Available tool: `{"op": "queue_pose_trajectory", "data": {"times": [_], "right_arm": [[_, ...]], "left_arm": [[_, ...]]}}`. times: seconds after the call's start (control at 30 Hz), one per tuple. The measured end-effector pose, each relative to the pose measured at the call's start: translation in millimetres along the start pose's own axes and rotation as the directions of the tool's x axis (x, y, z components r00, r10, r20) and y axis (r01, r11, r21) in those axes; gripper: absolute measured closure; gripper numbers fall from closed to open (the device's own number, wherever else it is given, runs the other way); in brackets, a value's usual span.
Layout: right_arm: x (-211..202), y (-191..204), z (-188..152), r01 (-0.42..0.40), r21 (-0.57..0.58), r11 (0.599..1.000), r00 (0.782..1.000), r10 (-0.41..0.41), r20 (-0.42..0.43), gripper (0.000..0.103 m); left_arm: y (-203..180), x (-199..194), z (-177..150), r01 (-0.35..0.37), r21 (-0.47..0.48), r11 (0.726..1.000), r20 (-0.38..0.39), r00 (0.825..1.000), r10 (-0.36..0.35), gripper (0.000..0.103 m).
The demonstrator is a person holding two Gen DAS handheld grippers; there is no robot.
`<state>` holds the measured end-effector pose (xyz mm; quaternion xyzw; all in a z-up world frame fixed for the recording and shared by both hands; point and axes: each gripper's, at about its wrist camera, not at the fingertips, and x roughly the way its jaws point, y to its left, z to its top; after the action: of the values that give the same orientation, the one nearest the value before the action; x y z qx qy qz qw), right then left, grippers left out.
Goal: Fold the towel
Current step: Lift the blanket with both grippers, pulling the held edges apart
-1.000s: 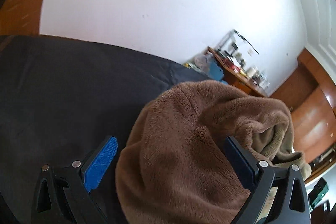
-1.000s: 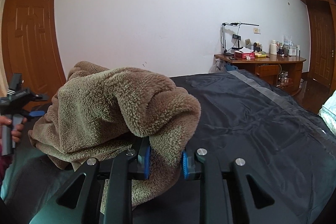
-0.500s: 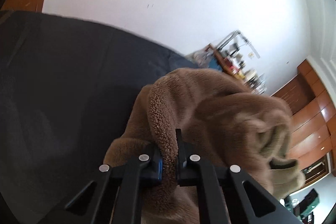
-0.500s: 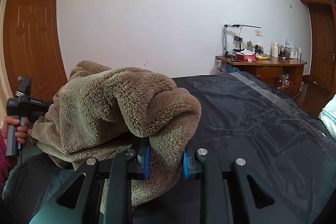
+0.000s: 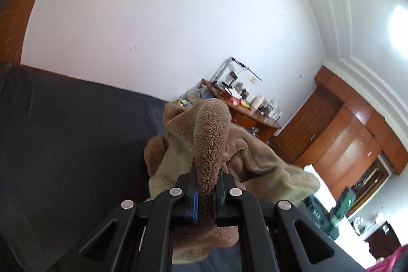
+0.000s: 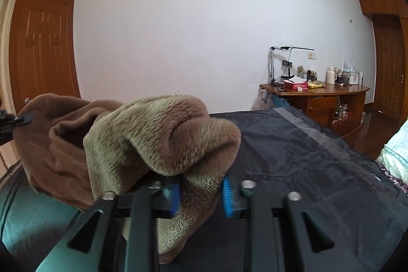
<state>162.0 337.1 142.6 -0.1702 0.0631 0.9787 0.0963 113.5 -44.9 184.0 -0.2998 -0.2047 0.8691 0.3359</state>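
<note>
Both wrist cameras look forward along their fingers, close over the towel (image 5: 211, 134). The left view is tilted, the right level; both share towel (image 6: 163, 137), wall (image 6: 204, 17) and desk (image 6: 318, 91).

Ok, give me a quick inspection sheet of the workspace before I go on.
Surface: dark sheet, wrinkled.
Job's things: brown towel, bunched, lifted between both tongs.
Clutter: nothing seen on the sheet.
Grippers: left tongs shut on a towel fold; right tongs opening, towel between the pads.
Cables: cord down from the desk lamp.
Surroundings: white wall, cluttered wooden desk, wooden doors.
</note>
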Motion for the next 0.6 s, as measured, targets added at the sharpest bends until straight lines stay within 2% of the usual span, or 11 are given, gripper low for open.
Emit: {"op": "queue_pose_trajectory", "data": {"times": [0.03, 0.07, 0.2, 0.27, 0.3, 0.37, 0.43, 0.47, 0.6], "right_arm": [[-2.8, -2.3, -0.4, 0.000, 0.012, 1.000, 1.000, 0.000, 0.006, 0.036], [-6.5, -4.3, -0.4, -0.003, 0.026, 1.000, 1.000, 0.003, 0.017, 0.024], [-24.0, -6.8, 3.7, -0.061, 0.070, 0.996, 0.996, 0.056, 0.074, 0.022], [-25.5, 0.8, 7.7, -0.153, 0.074, 0.985, 0.986, 0.148, 0.071, 0.022], [-22.3, 8.5, 9.3, -0.218, 0.076, 0.973, 0.975, 0.214, 0.056, 0.022], [-10.0, 30.4, 11.8, -0.370, 0.083, 0.925, 0.929, 0.371, 0.006, 0.022], [11.1, 58.9, 11.8, -0.493, 0.107, 0.863, 0.863, 0.501, -0.062, 0.022], [23.4, 72.9, 11.3, -0.527, 0.122, 0.841, 0.837, 0.538, -0.096, 0.022], [84.4, 119.3, 4.1, -0.588, 0.151, 0.795, 0.768, 0.607, -0.206, 0.024]], "left_arm": [[-1.0, -0.2, -8.5, -0.011, 0.017, 1.000, -0.014, 1.000, 0.011, 0.096], [-1.8, -0.1, -17.1, -0.022, 0.035, 0.999, -0.027, 0.999, 0.023, 0.096], [2.7, 10.8, -49.8, -0.070, 0.086, 0.994, -0.070, 0.995, 0.076, 0.096], [7.3, 14.3, -57.3, -0.067, 0.081, 0.994, -0.072, 0.995, 0.073, 0.096], [8.9, 13.9, -59.5, -0.066, 0.075, 0.995, -0.067, 0.995, 0.071, 0.096], [9.7, 12.0, -62.6, -0.059, 0.062, 0.996, -0.058, 0.996, 0.062, 0.096], [8.5, 9.5, -64.5, -0.048, 0.049, 0.998, -0.051, 0.997, 0.050, 0.096], [8.4, 9.4, -64.6, -0.045, 0.050, 0.998, -0.049, 0.998, 0.048, 0.096], [8.5, 7.5, -61.1, -0.051, 0.067, 0.996, -0.048, 0.997, 0.055, 0.096]]}}
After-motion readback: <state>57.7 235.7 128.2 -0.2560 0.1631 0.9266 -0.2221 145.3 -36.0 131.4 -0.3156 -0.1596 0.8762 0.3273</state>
